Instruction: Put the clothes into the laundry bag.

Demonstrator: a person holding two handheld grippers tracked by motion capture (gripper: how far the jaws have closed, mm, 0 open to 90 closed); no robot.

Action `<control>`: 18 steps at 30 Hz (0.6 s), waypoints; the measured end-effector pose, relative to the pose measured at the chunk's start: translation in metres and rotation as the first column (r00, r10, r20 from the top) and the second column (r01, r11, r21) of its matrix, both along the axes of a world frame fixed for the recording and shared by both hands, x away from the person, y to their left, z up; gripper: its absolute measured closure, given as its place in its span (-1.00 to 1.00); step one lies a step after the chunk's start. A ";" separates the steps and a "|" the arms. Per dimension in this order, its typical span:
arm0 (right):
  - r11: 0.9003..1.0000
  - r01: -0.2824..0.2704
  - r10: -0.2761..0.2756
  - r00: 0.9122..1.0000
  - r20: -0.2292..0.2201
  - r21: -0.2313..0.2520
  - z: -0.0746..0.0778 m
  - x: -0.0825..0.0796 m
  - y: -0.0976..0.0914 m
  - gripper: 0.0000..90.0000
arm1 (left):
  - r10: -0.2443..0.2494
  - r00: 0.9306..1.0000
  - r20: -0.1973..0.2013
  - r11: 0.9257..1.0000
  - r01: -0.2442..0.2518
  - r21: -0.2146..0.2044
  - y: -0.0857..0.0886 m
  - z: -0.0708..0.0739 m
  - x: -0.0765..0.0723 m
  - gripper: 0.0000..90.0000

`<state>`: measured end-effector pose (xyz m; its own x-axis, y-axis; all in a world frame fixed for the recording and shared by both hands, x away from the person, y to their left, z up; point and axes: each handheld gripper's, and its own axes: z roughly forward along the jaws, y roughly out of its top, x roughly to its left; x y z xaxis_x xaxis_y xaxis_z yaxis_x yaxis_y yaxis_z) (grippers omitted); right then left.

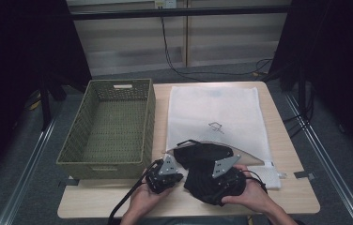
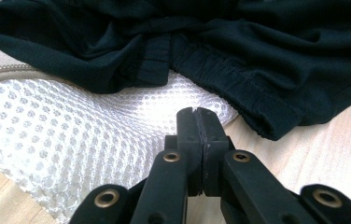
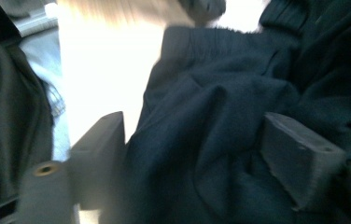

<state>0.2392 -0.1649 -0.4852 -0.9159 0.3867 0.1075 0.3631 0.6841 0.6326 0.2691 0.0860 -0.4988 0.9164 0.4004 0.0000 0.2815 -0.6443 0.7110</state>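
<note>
A black garment lies bunched at the near end of a white mesh laundry bag on the wooden table. My left gripper sits just left of the garment. In the left gripper view its jaws are shut, tips at the edge of the mesh bag, with the garment's waistband just beyond. I cannot tell whether mesh is pinched. My right gripper is down on the garment's near part. In the right gripper view it stands open with folds of the garment loose between its jaws.
A woven olive basket stands on the left of the table, its near corner next to my left hand. Cables trail from both grippers over the front edge. Bare wood shows along the front edge.
</note>
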 end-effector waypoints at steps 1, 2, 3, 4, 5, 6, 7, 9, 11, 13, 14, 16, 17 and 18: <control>1.000 0.000 0.000 1.000 0.000 0.000 0.000 0.000 0.000 -0.40 | 0.003 1.000 0.000 1.000 -0.003 -0.003 0.000 0.000 0.000 0.99; 1.000 0.004 -0.004 1.000 -0.004 -0.017 -0.001 -0.001 0.001 -0.35 | 0.003 1.000 0.002 1.000 -0.003 -0.007 0.000 -0.001 0.000 1.00; 1.000 0.002 -0.001 1.000 0.019 -0.030 -0.002 -0.001 0.002 -0.21 | 0.003 1.000 -0.003 1.000 -0.003 0.001 0.001 0.000 0.000 0.99; 0.999 0.011 -0.009 0.999 0.037 -0.034 -0.002 -0.001 0.002 0.00 | 0.003 1.000 -0.004 1.000 -0.003 -0.002 0.001 0.000 0.000 1.00; 0.999 0.017 -0.016 0.999 0.039 -0.038 -0.001 0.002 0.000 0.33 | 0.003 1.000 -0.007 1.000 -0.003 -0.012 0.001 -0.001 0.000 0.99; 0.999 0.017 -0.016 0.999 0.039 -0.038 -0.001 0.002 0.000 0.33 | 0.003 1.000 -0.004 1.000 -0.003 -0.009 0.001 -0.001 0.000 0.99; 0.998 0.036 -0.035 0.999 0.037 -0.043 -0.001 0.005 -0.003 0.71 | -0.002 1.000 -0.003 1.000 0.002 -0.004 0.001 -0.001 0.000 1.00; 0.998 0.049 -0.049 0.999 0.021 -0.029 -0.001 0.009 -0.006 0.91 | 0.001 1.000 -0.006 1.000 -0.001 -0.006 0.001 0.000 0.000 0.99; 0.998 0.049 -0.049 0.999 0.020 -0.029 0.000 0.011 -0.007 0.93 | 0.002 1.000 -0.006 1.000 -0.002 -0.015 0.001 -0.001 -0.001 0.99; 0.998 0.055 -0.054 0.998 0.031 -0.033 0.003 0.012 -0.005 0.95 | -0.001 1.000 -0.003 1.000 0.001 -0.021 0.002 -0.001 -0.001 0.99; 0.997 0.066 -0.065 0.997 0.034 -0.030 0.005 0.013 -0.004 0.95 | -0.015 1.000 0.002 1.000 0.015 0.001 0.003 -0.001 0.000 0.99; 0.996 0.094 -0.093 0.995 0.048 -0.011 0.011 0.019 -0.003 0.95 | -0.011 1.000 0.001 1.000 0.011 -0.012 0.002 -0.001 0.000 0.99; 0.994 0.107 -0.107 0.993 0.047 -0.004 0.012 0.021 -0.003 0.96 | -0.011 1.000 0.001 1.000 0.011 -0.012 0.002 -0.001 0.000 0.99; 0.994 0.107 -0.107 0.993 0.047 -0.004 0.012 0.021 -0.003 0.96 | -0.010 1.000 0.001 1.000 0.010 -0.014 0.002 -0.001 0.000 0.99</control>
